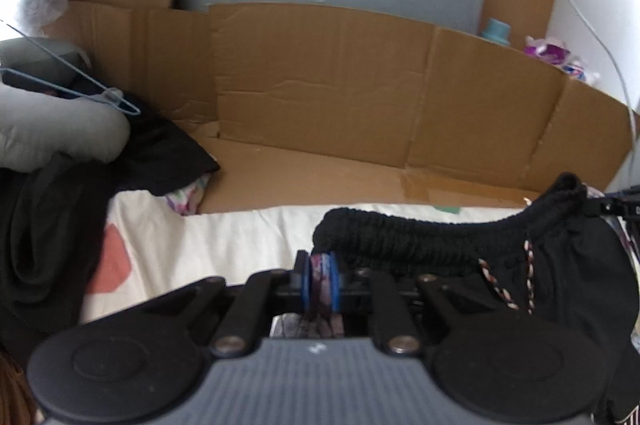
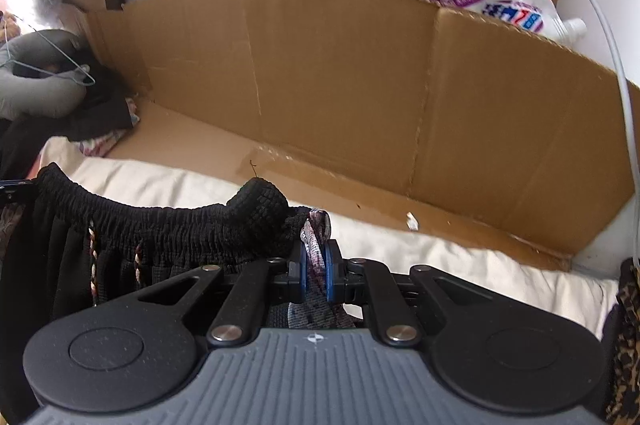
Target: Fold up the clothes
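Cream bedsheet [image 2: 440, 253] fronts a cardboard wall [image 1: 360, 97]; both grippers' jaws are clamped on black shorts [image 1: 440, 245], hanger [image 1: 100, 93] far left of them.

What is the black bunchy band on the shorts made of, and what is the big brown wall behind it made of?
The black waistband looks like stretchy elastic knit: it is ribbed, puckered and matte. A braided cord hangs from it. The brown wall looks like cardboard, plain and dull, with fold creases and a wavy cut edge. Both guesses come from looks alone.
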A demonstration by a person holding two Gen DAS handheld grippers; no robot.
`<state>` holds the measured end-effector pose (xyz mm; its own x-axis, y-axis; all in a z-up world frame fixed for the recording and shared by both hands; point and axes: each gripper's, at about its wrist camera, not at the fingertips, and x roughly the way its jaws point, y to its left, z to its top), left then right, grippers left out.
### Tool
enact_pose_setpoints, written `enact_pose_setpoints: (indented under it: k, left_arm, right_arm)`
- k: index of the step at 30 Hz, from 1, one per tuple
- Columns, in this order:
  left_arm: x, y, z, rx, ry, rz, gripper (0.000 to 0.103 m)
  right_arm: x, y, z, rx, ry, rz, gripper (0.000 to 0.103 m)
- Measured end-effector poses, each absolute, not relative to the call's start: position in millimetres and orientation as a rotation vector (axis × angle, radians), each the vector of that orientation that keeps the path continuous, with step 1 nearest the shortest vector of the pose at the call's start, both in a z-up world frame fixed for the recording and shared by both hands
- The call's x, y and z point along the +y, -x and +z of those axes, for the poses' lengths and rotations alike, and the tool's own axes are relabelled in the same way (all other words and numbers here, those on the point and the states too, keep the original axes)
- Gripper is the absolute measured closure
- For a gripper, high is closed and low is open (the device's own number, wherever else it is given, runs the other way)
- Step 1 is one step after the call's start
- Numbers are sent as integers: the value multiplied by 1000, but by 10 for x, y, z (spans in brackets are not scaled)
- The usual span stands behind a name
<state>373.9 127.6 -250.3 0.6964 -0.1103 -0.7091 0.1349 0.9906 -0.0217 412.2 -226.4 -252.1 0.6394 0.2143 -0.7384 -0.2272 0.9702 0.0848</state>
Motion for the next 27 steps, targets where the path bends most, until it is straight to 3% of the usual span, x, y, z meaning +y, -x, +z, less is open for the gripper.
enact_pose_setpoints:
  k: [12,15,17,18,20,27]
  left_arm:
    - [1265,-3946,-3152,883,-42,-98,91]
    - [1294,-3957,-3282,911,-1,-94,86]
    - [1353,-3924,-3280,898,41,-93,75]
    - [1386,-3902,-3270,896,58,-95,70]
    - [1451,-3825,-3240,889,74,-92,42]
    - [1606,-3472,-3058,906,114,-141,39]
  right_arm:
    - [-2141,-4552,-2945,914,45,217,96]
    - [-2131,-4637,-3171,981,26,209,92]
    - [-2193,-4644,-3259,1002,-33,195,70]
    - [-2227,-4644,-3300,1012,-64,187,67]
    - [-2311,-4623,-3336,1021,-126,185,54]
    - [-2578,-4281,-3048,990,-185,242,53]
